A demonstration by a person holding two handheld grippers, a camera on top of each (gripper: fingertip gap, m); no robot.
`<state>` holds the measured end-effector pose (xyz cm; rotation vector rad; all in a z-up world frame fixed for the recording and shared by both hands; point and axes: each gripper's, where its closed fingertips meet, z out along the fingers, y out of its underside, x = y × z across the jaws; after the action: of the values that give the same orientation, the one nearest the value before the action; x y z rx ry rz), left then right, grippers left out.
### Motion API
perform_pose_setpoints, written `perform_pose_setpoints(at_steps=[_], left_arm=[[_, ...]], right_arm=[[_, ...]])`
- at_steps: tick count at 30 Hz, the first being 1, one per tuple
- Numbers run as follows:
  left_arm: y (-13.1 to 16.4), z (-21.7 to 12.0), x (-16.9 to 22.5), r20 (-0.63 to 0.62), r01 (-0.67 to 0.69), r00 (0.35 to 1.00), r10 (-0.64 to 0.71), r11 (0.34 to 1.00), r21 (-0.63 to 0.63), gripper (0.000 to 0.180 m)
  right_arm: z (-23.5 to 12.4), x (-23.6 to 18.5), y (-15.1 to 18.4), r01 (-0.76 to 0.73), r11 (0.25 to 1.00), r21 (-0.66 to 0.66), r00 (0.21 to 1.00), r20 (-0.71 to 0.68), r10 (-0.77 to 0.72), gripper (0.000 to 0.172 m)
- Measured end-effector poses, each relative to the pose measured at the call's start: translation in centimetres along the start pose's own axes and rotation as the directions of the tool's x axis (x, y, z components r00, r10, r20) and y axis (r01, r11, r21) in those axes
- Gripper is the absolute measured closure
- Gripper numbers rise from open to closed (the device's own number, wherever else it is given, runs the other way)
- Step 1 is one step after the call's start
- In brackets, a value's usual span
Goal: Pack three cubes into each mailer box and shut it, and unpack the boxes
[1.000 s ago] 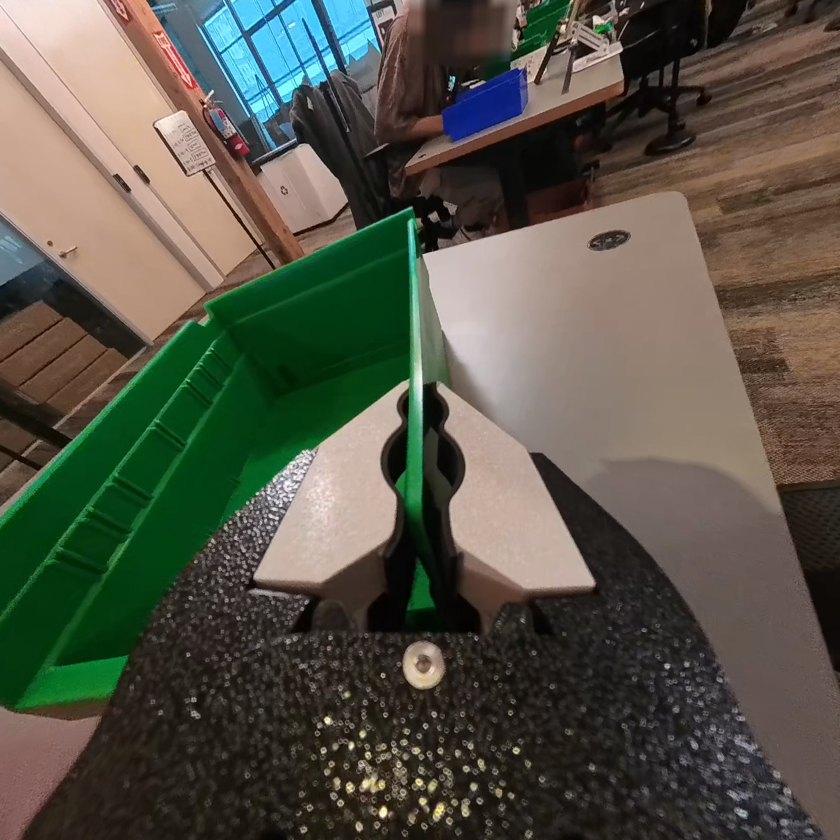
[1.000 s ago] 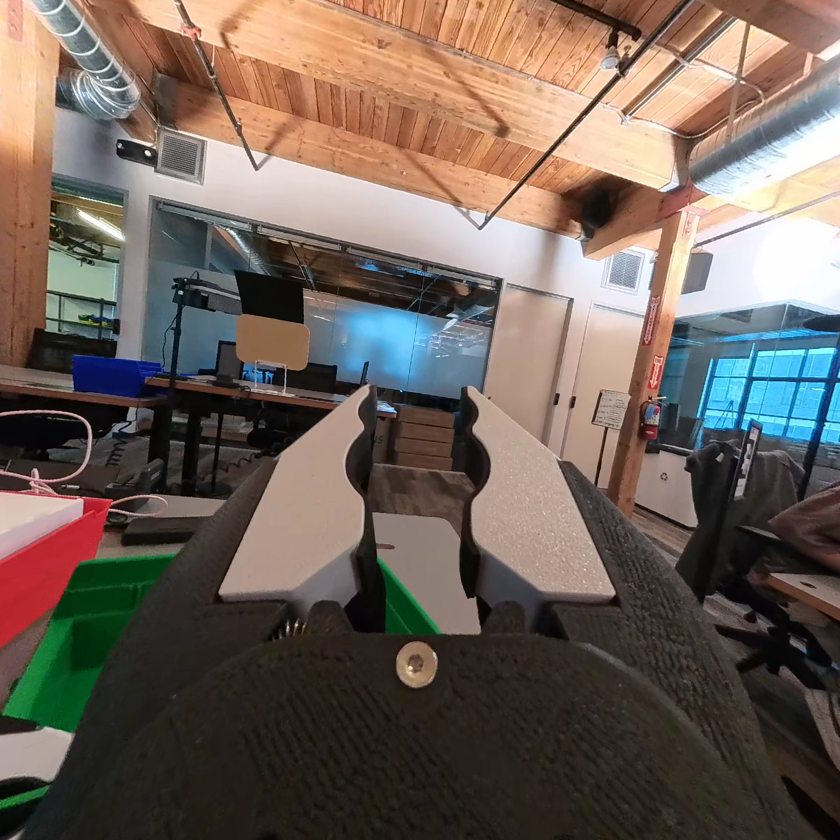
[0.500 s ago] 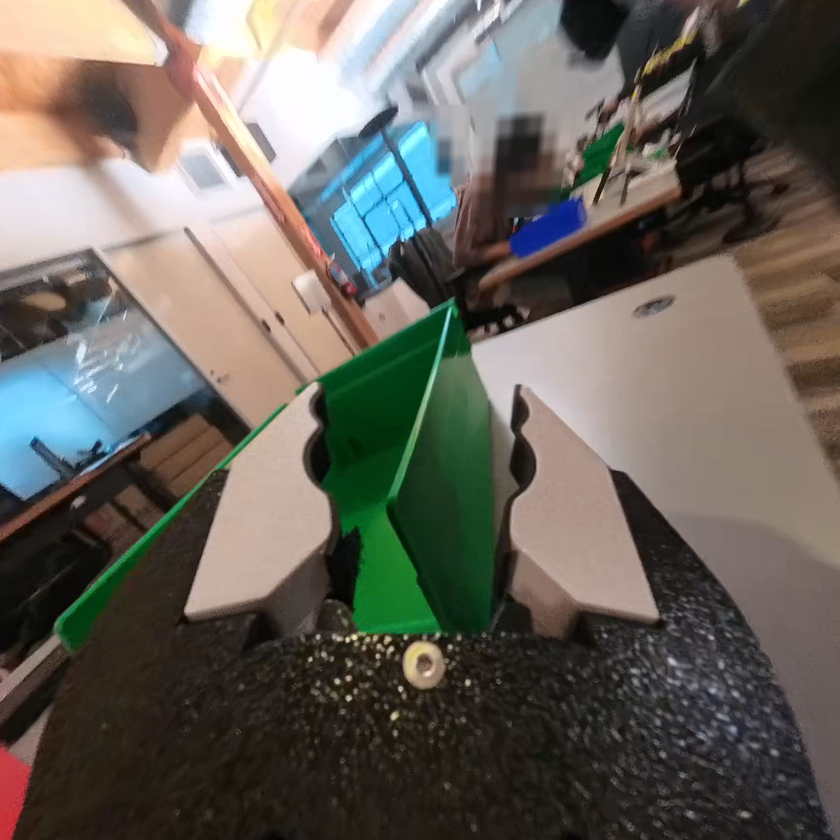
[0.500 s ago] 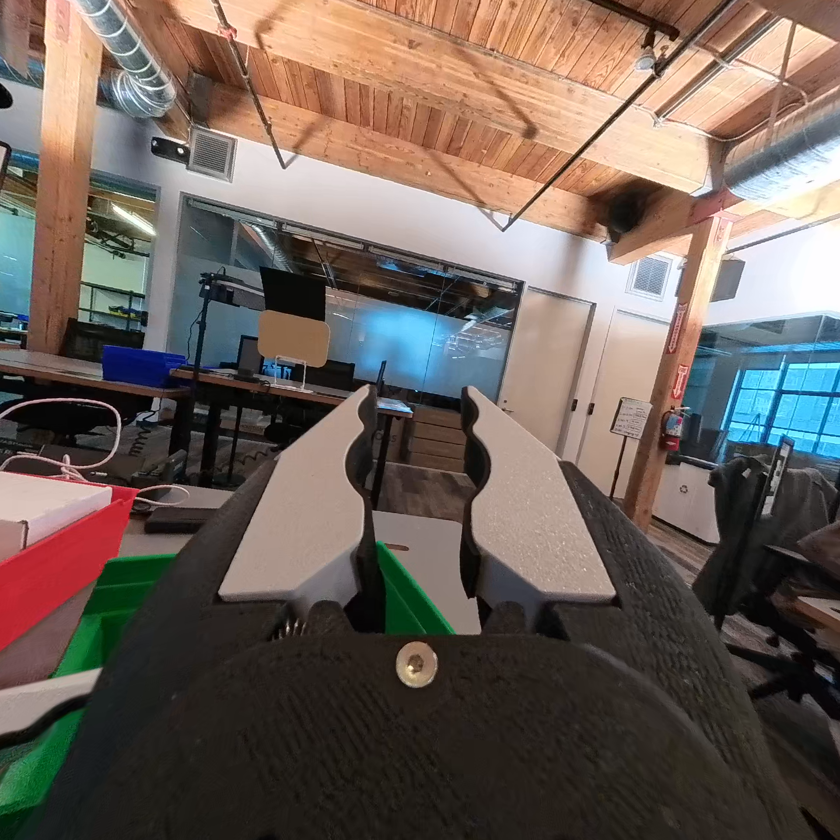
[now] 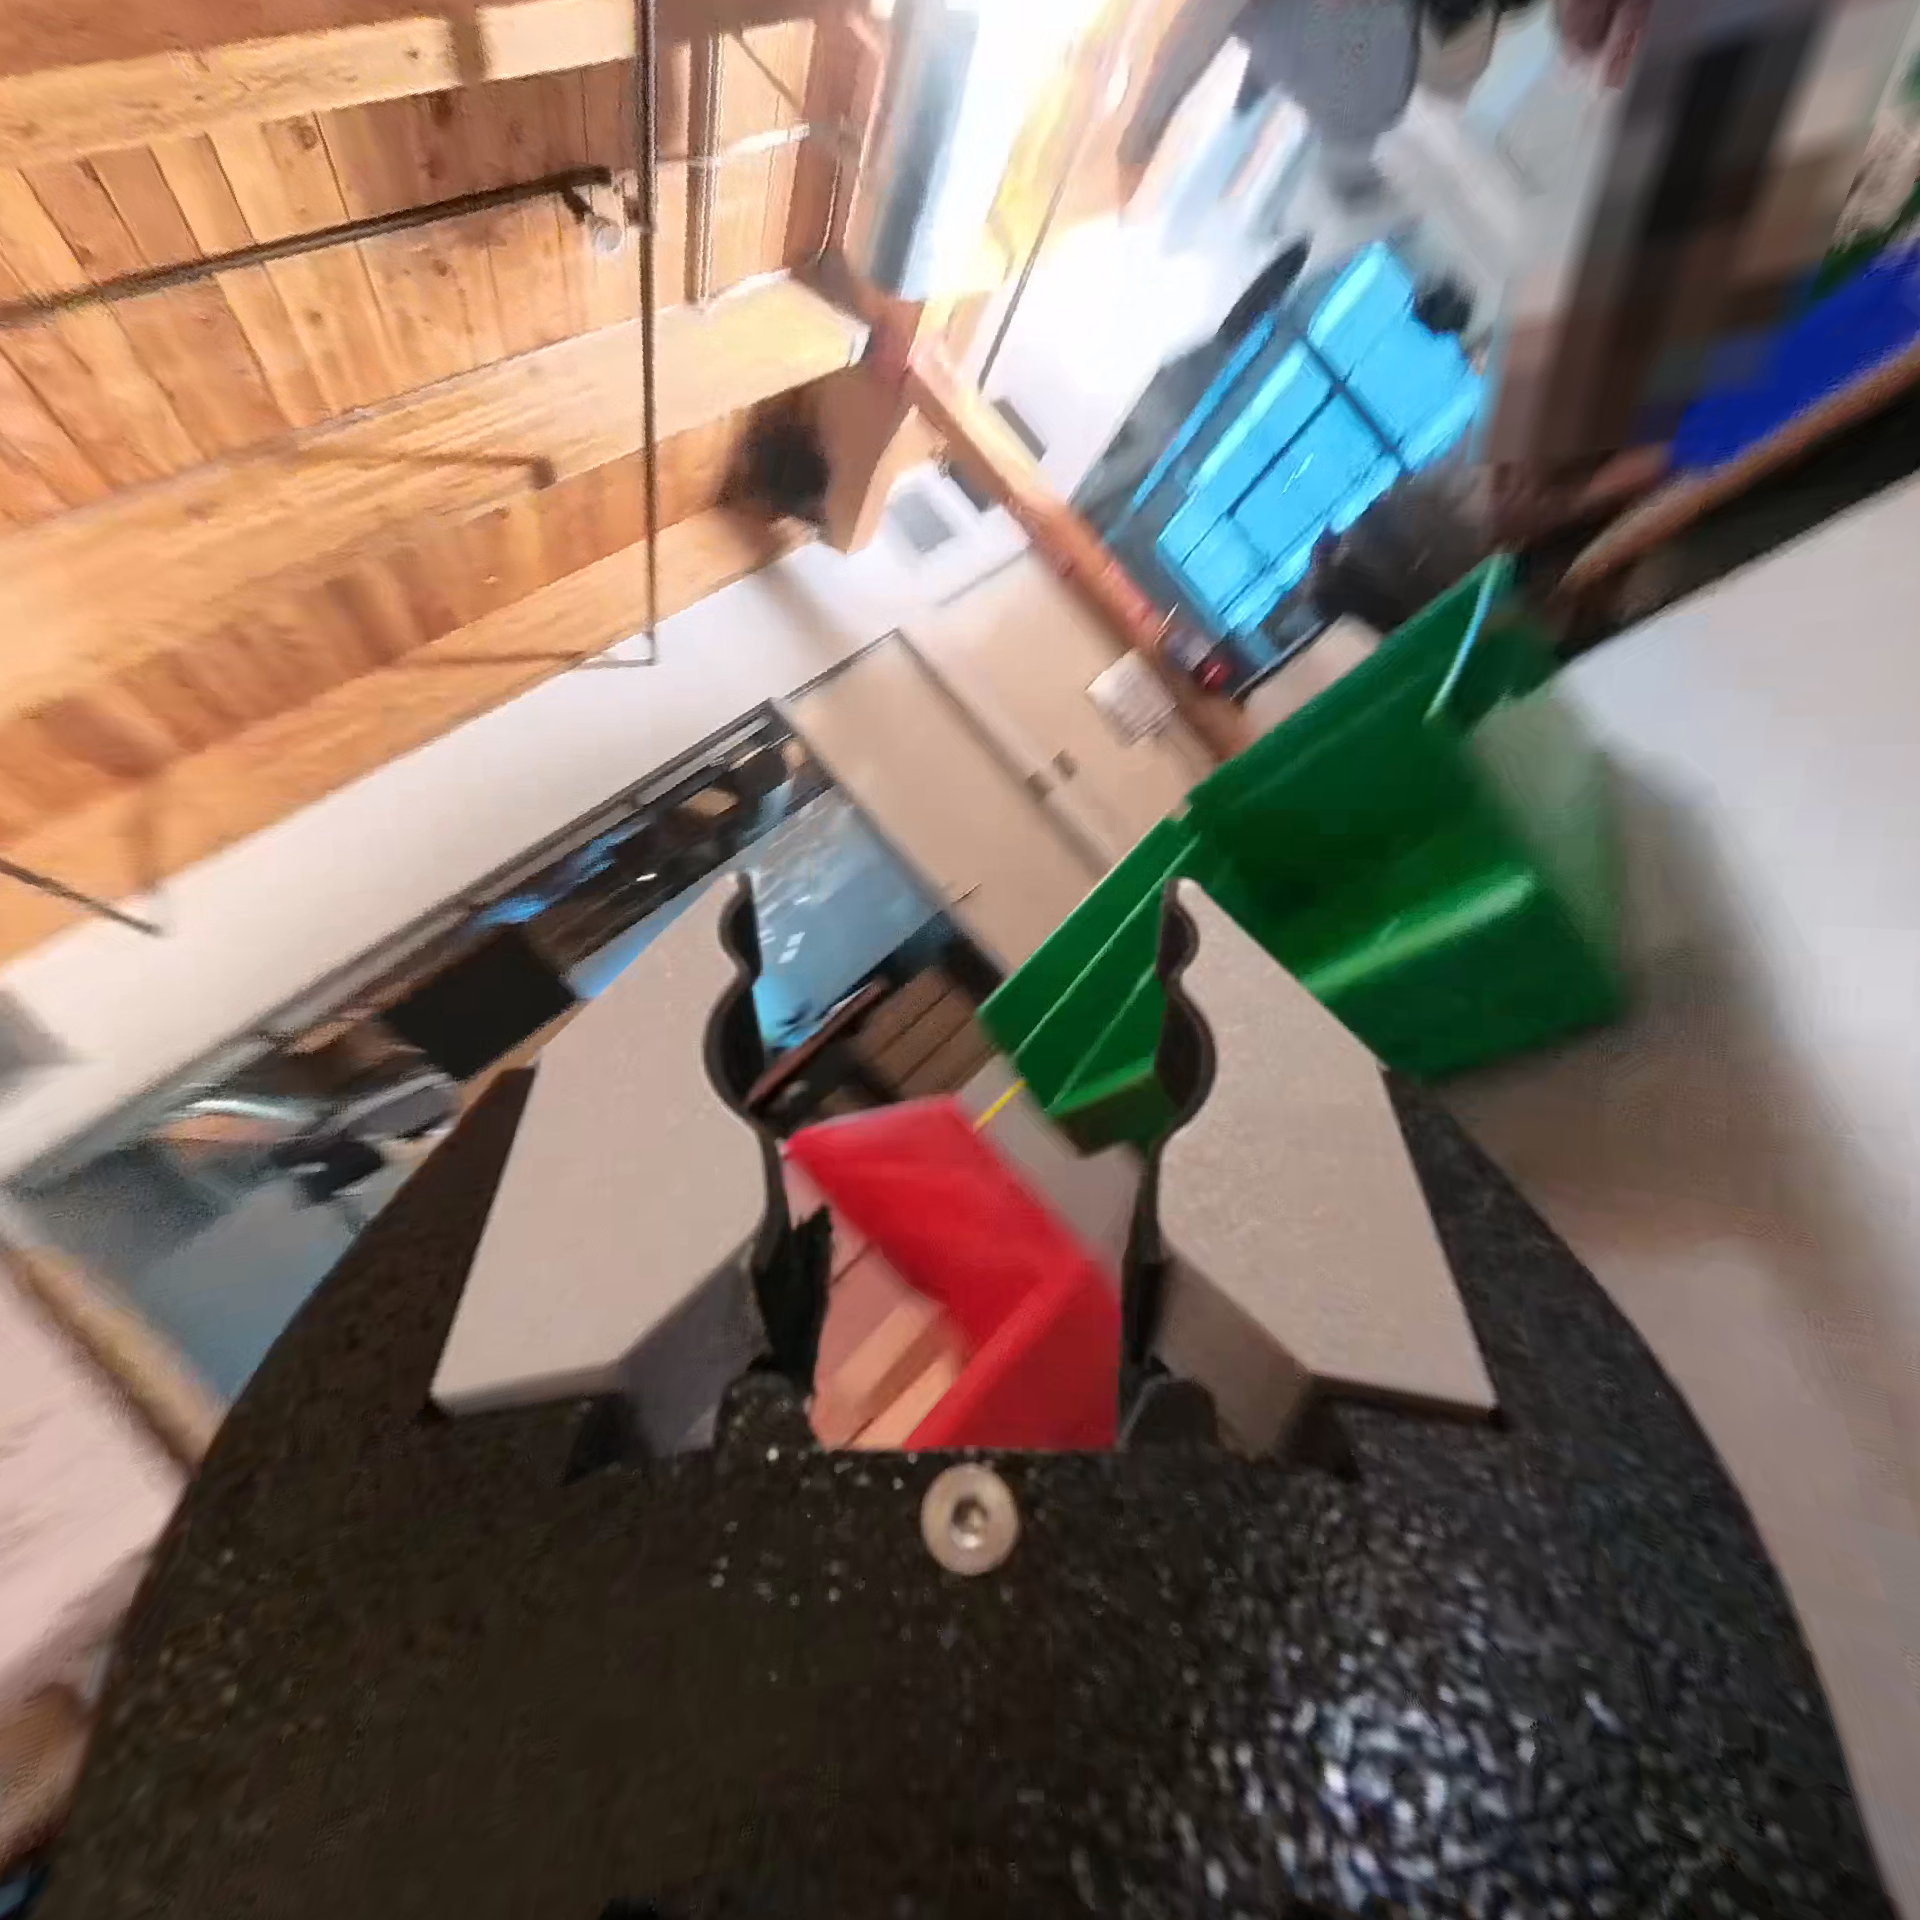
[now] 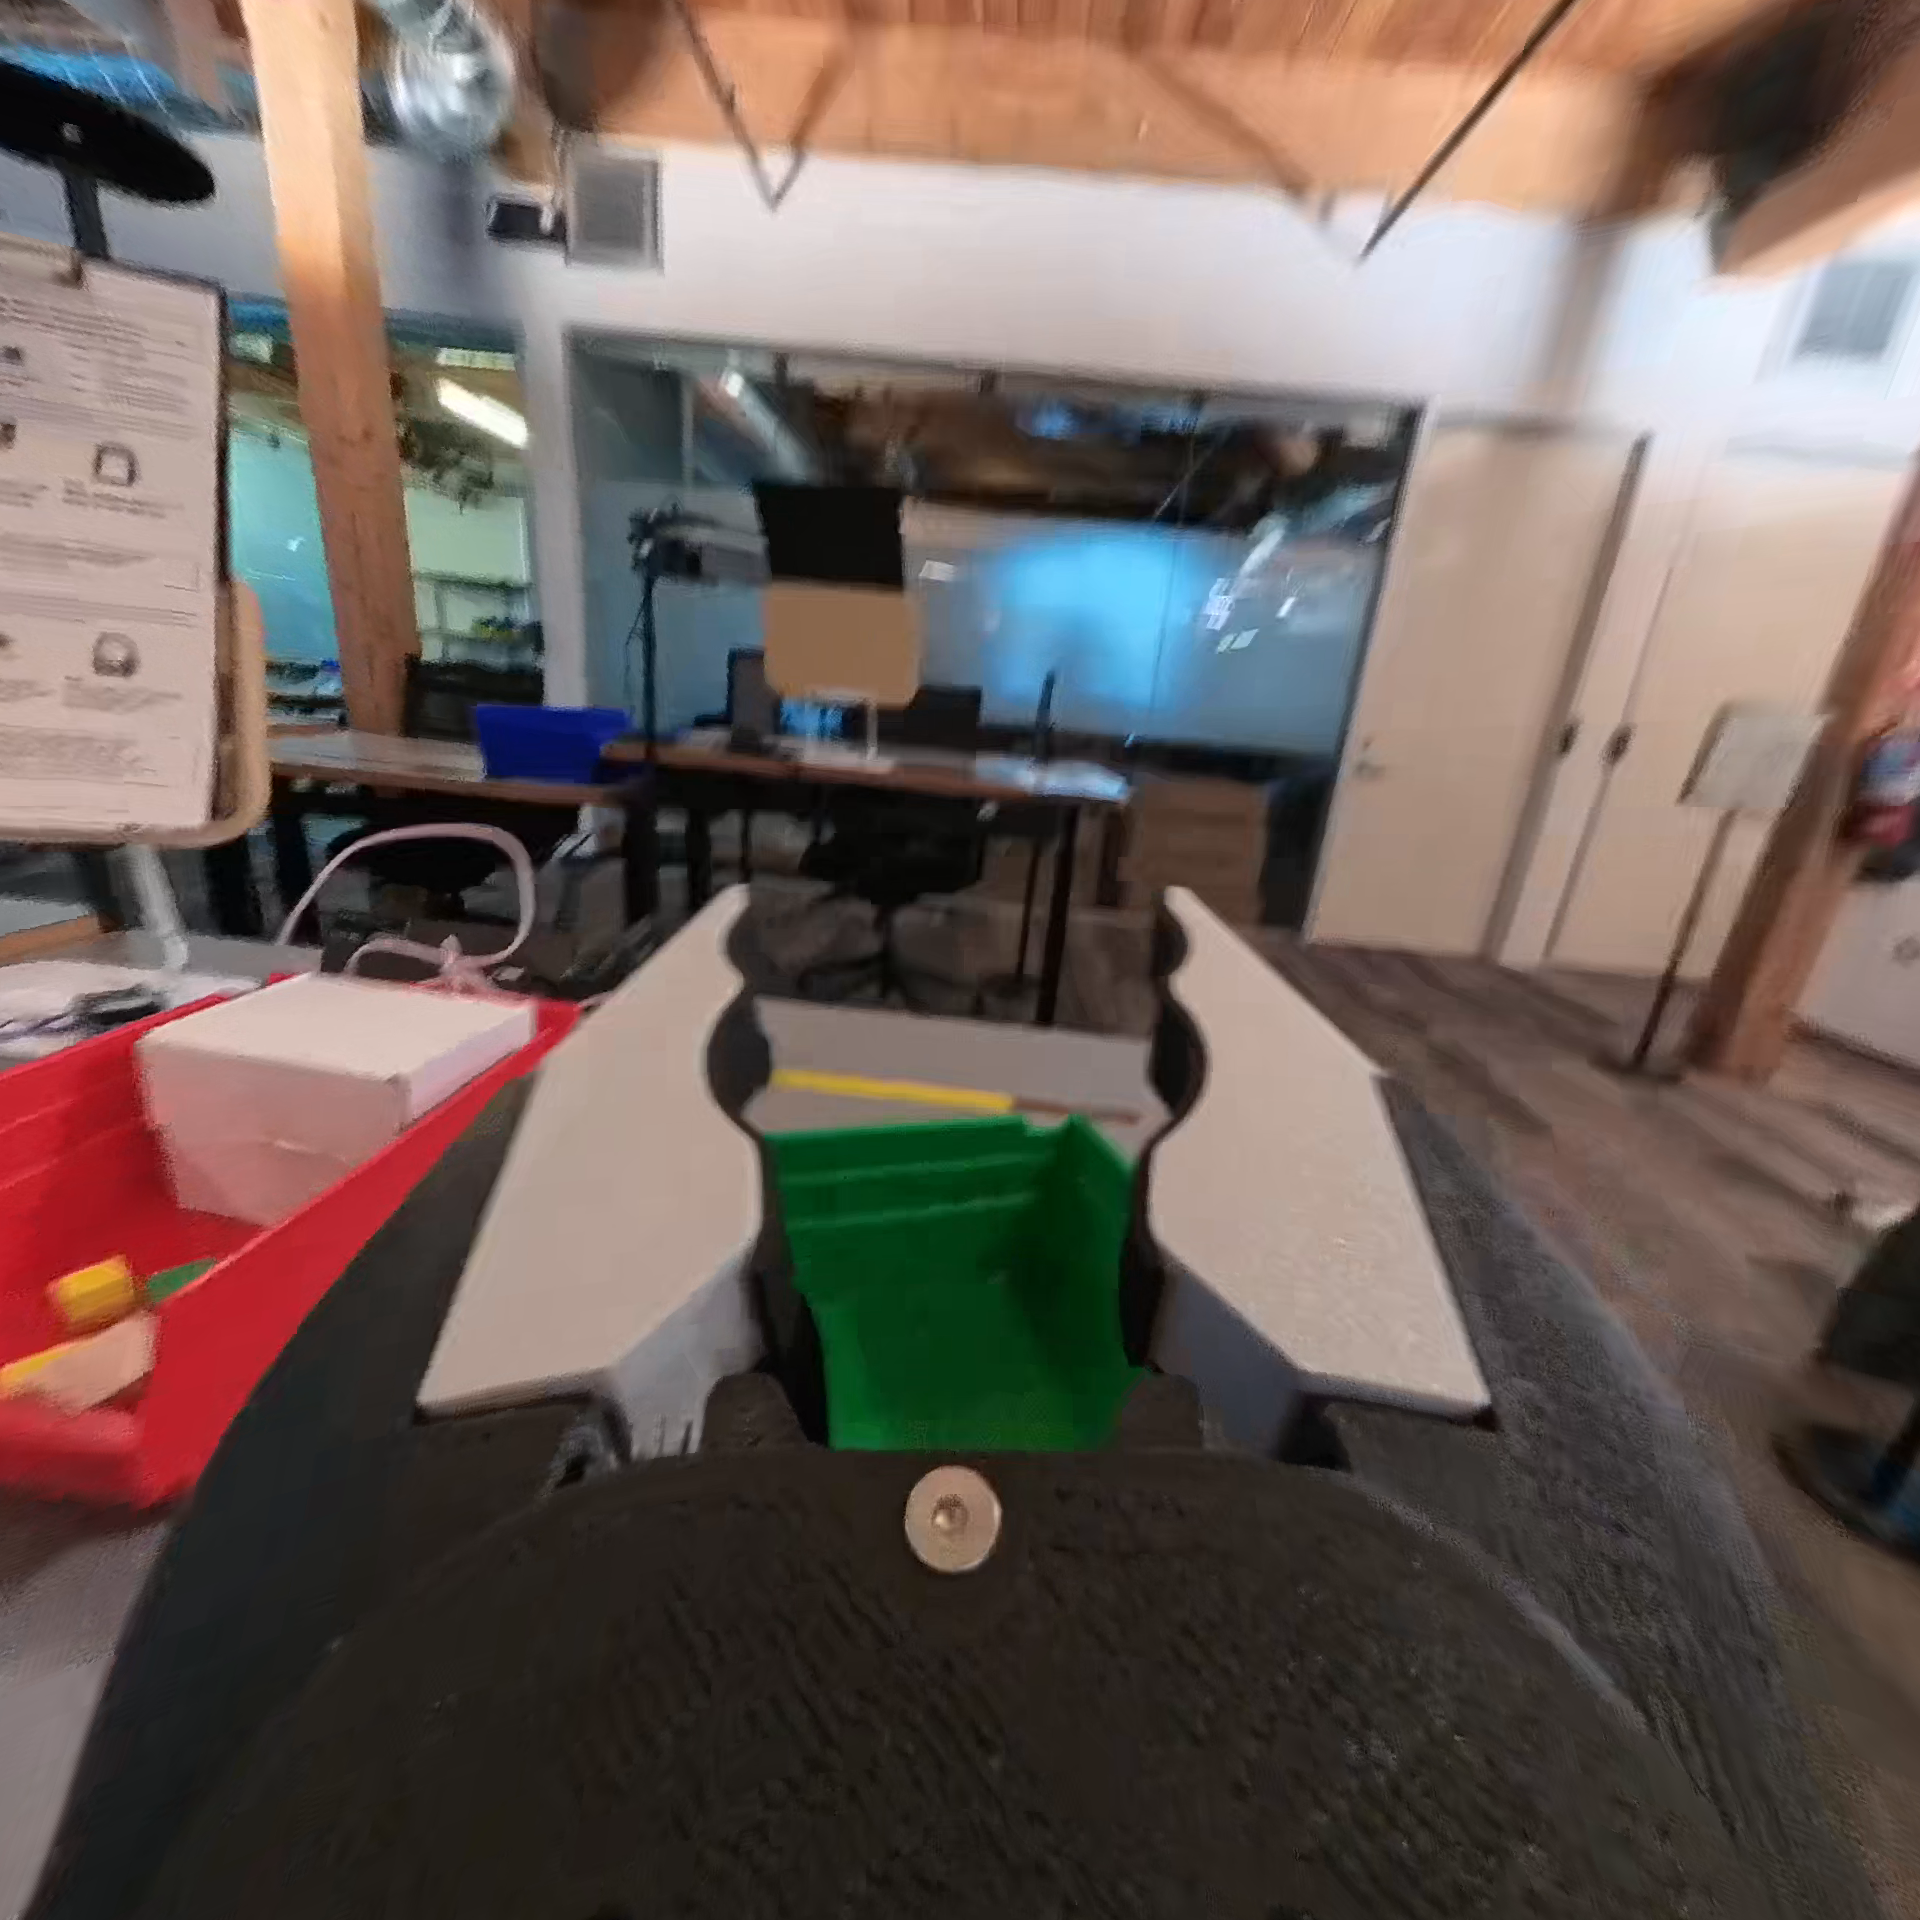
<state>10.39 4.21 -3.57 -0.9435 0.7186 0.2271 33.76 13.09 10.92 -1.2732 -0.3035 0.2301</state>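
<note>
Mailer box (image 6: 312, 1081), white and shut, sits in the red bin (image 6: 343, 1226) to my left, with loose cubes (image 6: 94, 1320) on the bin floor nearby. My left gripper (image 5: 956, 914) and right gripper (image 6: 956, 914) both have fingers spread wide, holding nothing. The green bin (image 6: 935, 1278) lies ahead on the pale counter (image 5: 1714, 935). I judge I'm between steps, with the next move a reach into the red bin for the box. Both views are blurred; beyond are wooden ceiling beams, glass walls and desks
</note>
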Motion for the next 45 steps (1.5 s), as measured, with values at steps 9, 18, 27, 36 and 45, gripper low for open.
perform_pose_setpoints(at_steps=[9, 18, 27, 36, 45], left_arm=[[10.3, -8.4, -15.9, 0.475, 0.288, 0.868, -0.144, 0.925, -0.247, 0.092], [16.2, -9.4, -16.6, 0.562, 0.502, 0.793, -0.236, 0.775, -0.383, 0.081], [17.6, -9.7, -16.7, 0.581, 0.495, 0.795, -0.176, 0.741, -0.454, 0.081], [18.3, -9.7, -16.5, 0.571, 0.496, 0.804, -0.163, 0.713, -0.496, 0.082], [18.7, -9.1, -15.1, 0.495, 0.52, 0.83, -0.258, 0.678, -0.519, 0.155]], right_arm=[[-0.2, -9.2, 8.9, 0.171, 0.984, -0.039, 0.985, 0.014, -0.171, 0.061], [-1.2, -11.1, 18.0, 0.262, 0.936, -0.237, 0.957, -0.063, -0.283, 0.053], [-3.2, -4.8, 20.0, 0.14, 0.876, -0.461, 0.965, -0.135, -0.226, 0.063], [-6.0, 2.5, 21.9, -0.051, 0.853, -0.52, 0.976, -0.209, -0.068, 0.151], [-6.8, 5.3, 22.0, -0.049, 0.851, -0.522, 0.971, -0.225, -0.082, 0.161]])
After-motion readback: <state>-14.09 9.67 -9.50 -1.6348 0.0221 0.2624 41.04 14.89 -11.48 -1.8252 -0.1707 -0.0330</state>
